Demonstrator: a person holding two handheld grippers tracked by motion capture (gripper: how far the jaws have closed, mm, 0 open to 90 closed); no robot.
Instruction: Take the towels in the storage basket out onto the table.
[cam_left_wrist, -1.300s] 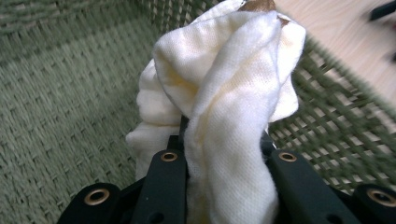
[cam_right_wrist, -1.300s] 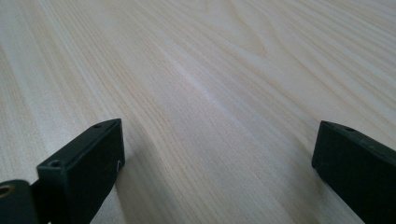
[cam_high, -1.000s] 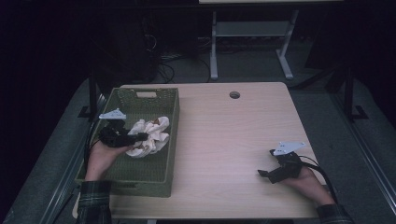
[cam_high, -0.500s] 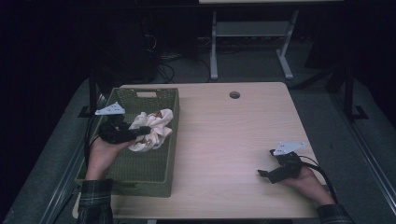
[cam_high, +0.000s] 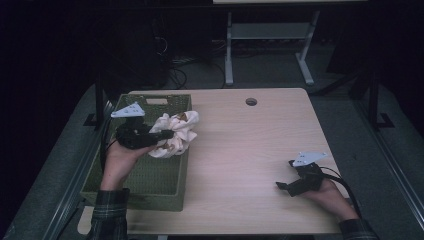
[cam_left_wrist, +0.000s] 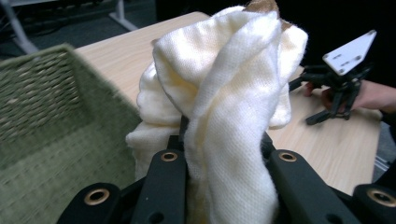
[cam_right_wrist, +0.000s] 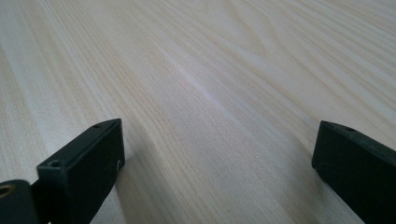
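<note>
Now your left tool (cam_high: 167, 134) is clenched on the cream cloth (cam_high: 176, 132), held above the green basket (cam_high: 165, 180). Your right tool (cam_high: 282, 186) rests released on the counter (cam_high: 240, 150)

Dark plaid sleeves (cam_high: 107, 220); each black hand-held gripper (cam_high: 283, 186) bears a grey three-cornered plate (cam_high: 309, 158), brass-ringed screw holes (cam_left_wrist: 169, 156), trailing cable.

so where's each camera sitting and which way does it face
High view: above the person's side, facing forward and down on the pale wooden table; both forearms and hands show.
Left gripper view: on the left gripper, looking past its black jaws, shut on the cream knitted cloth, beside the green woven basket.
Right gripper view: on the right gripper, low over the tabletop, jaws open.
Shared: cloth, basket and table.
</note>
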